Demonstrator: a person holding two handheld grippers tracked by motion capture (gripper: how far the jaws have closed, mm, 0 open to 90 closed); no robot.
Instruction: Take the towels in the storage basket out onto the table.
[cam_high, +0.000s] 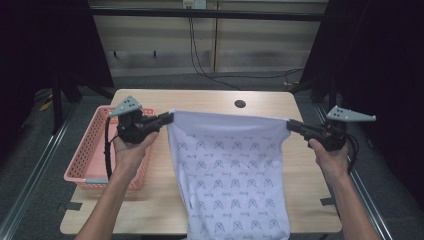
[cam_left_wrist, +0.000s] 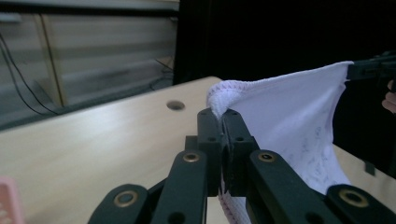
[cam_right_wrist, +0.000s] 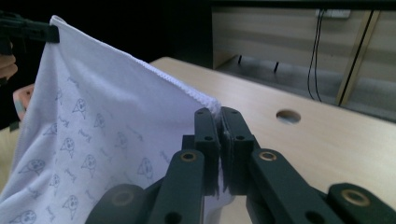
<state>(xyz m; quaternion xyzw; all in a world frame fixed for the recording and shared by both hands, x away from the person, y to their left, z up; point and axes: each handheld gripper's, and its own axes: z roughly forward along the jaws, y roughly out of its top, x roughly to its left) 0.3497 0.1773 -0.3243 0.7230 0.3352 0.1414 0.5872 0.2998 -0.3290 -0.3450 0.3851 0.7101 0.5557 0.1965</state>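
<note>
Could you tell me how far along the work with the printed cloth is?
Done: both corners are pinched, left gripper and right gripper shut on the white printed cloth. In hand: it hangs stretched above the table. Left: probably folding it or placing it in the pink basket.

There are 2 grippers: the left gripper (cam_high: 170, 118) and the right gripper (cam_high: 291, 124). 1 white printed cloth (cam_high: 227, 170) spans between them, a top corner clamped in each. 1 pink basket (cam_high: 87, 150) sits beside the left gripper, on 1 wooden table (cam_high: 210, 100) under both.
</note>
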